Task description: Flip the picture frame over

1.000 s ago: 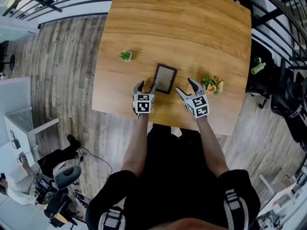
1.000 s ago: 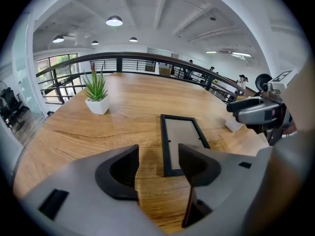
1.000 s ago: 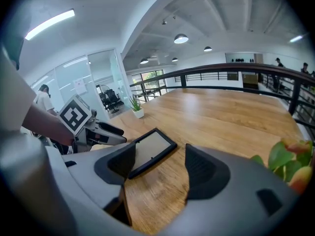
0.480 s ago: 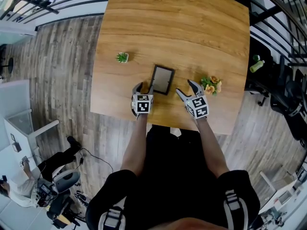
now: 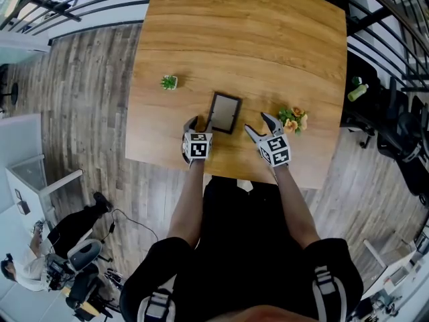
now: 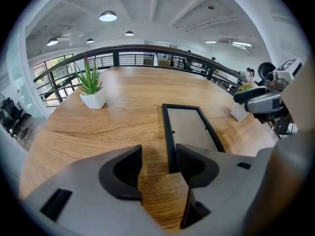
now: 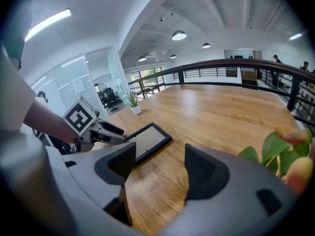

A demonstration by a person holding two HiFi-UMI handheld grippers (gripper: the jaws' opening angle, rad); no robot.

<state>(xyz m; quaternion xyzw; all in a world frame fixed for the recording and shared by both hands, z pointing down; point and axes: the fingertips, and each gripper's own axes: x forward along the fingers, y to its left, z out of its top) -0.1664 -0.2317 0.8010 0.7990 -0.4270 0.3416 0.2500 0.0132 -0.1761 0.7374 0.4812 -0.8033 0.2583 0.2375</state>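
- Picture frame [image 5: 224,113] flat on the desk [image 5: 241,32]: I judge it light, rigid, breakable; best pinched at its near rim.
- Left gripper [image 5: 201,121]: jaws apart, just been closing, frame's corner between them, unpinched.
- Right gripper [image 5: 256,121]: apart, empty.

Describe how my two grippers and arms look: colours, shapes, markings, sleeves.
Both the left gripper and the right gripper have pale grey plastic bodies and two curved fingers, dark and scooped on the inside. Each carries a white cube printed with black square markers. No cables show. The person wears black short sleeves; the forearms are bare.
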